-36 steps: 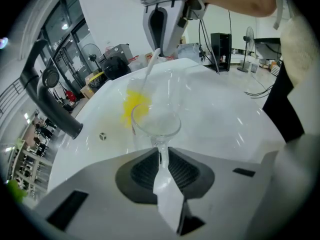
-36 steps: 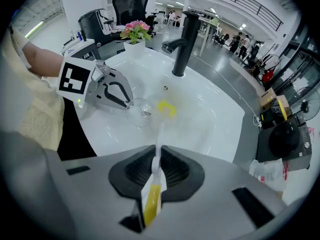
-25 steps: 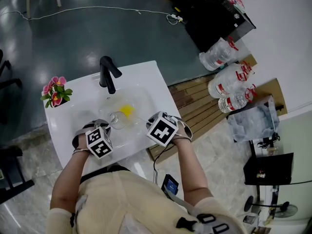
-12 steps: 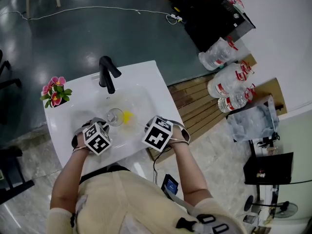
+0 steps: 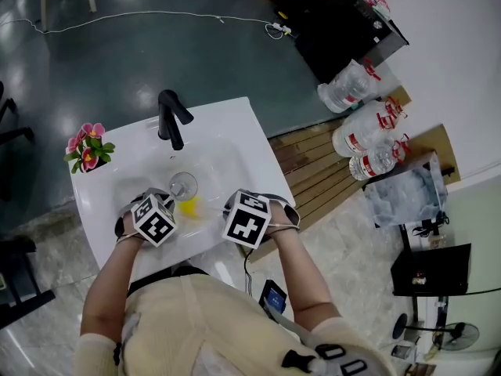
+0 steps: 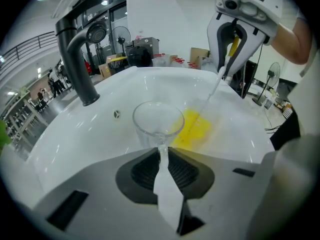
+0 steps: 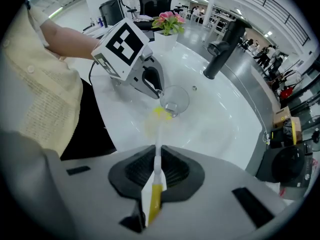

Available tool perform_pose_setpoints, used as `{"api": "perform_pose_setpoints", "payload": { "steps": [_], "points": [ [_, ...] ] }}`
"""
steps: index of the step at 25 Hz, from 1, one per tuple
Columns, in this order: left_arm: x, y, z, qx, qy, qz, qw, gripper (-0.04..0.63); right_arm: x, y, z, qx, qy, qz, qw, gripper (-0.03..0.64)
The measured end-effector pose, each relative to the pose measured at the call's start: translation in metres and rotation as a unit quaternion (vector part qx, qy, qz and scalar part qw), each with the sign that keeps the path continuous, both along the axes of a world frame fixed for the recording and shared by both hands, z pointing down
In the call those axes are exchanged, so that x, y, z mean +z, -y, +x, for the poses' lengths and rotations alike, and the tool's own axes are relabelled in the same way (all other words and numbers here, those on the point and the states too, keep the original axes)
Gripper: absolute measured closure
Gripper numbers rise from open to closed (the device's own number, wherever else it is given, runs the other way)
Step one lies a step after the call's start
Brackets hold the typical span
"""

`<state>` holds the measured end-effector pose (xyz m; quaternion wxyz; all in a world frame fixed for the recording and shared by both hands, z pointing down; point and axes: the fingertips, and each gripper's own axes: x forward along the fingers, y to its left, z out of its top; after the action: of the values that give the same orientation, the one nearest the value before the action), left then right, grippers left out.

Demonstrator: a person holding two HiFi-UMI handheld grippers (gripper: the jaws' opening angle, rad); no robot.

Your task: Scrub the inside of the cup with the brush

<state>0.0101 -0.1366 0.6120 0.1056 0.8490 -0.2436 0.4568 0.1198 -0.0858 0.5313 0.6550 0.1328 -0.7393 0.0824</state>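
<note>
Yellow brush [image 6: 193,128] under downward-pointing right tool [image 7: 157,162]

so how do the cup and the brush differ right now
The cup is clear, stemmed glass; the brush is a thin pale stick with a yellow head. The left tongs pinch the cup by its stem, the right tongs pinch the brush by its handle. The cup looks sharp, the brush head blurred, seemingly beside the bowl, not inside. Both are held over the white sink.
</note>
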Motion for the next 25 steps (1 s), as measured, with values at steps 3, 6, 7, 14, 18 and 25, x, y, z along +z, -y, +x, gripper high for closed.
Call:
{"api": "perform_pose_setpoints", "payload": {
  "steps": [3,6,7,14,18,25],
  "points": [
    [-0.001,-0.002,0.001,0.001,0.000,-0.003,1.0000,0.535,-0.002,0.001,-0.003,-0.009,-0.003,0.004,1.000,0.574],
    [0.001,-0.001,0.001,0.002,0.002,-0.001,1.0000,0.535,-0.002,-0.001,-0.005,-0.010,0.005,-0.001,1.000,0.574],
    [0.001,-0.001,0.001,0.003,0.003,0.000,1.0000,0.535,-0.002,-0.001,-0.006,-0.009,0.011,-0.004,1.000,0.574],
    [0.003,-0.001,-0.001,0.003,0.007,0.003,1.0000,0.535,-0.009,-0.005,-0.007,0.002,0.051,-0.016,0.999,0.572],
    [0.002,-0.002,-0.001,0.004,0.009,0.004,0.9999,0.535,-0.015,-0.008,0.000,-0.005,0.065,-0.019,0.998,0.574],
    [0.002,-0.001,0.000,0.004,0.010,0.005,0.9999,0.535,-0.027,-0.008,0.012,0.007,0.082,-0.023,0.996,0.574]
  ]
}}
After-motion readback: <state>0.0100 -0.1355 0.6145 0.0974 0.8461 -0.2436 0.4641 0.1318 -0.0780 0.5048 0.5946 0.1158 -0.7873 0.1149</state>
